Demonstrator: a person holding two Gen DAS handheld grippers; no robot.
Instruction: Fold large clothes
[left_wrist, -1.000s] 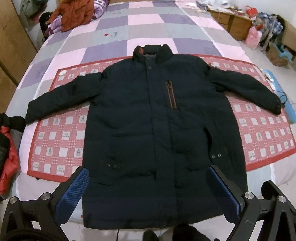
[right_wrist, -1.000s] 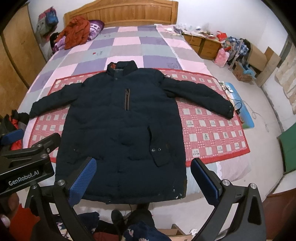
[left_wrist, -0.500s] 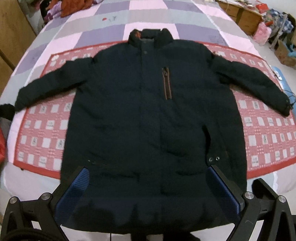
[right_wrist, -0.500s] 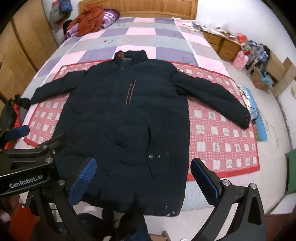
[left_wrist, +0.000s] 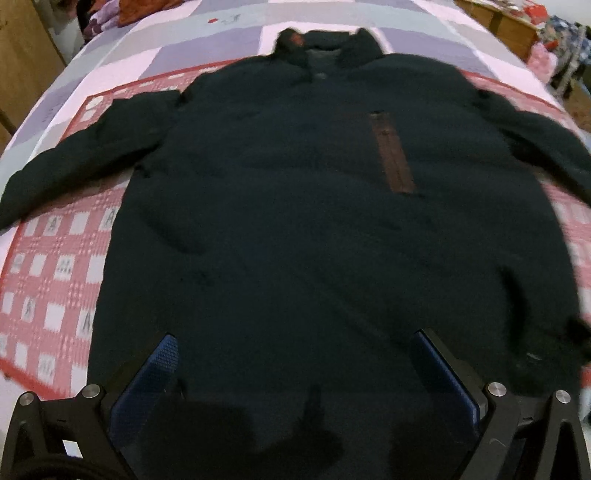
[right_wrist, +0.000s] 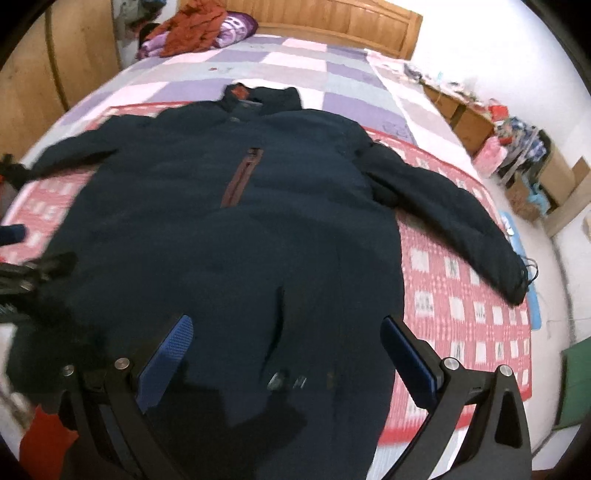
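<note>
Two tools, both spread wide and holding nothing: my left tool (left_wrist: 295, 373) and right tool (right_wrist: 286, 350) hover over the hem, presumably to grip it. The jacket (right_wrist: 221, 240) lies flat, sleeves out, filling the frame's centre on the bed (right_wrist: 332, 74).

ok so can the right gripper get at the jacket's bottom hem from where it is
Probably yes. The right gripper is open and low over the dark padded jacket, which lies flat on the red checked blanket. Nothing lies between its fingers and the fabric, though the hem itself is hidden below the frame.
</note>
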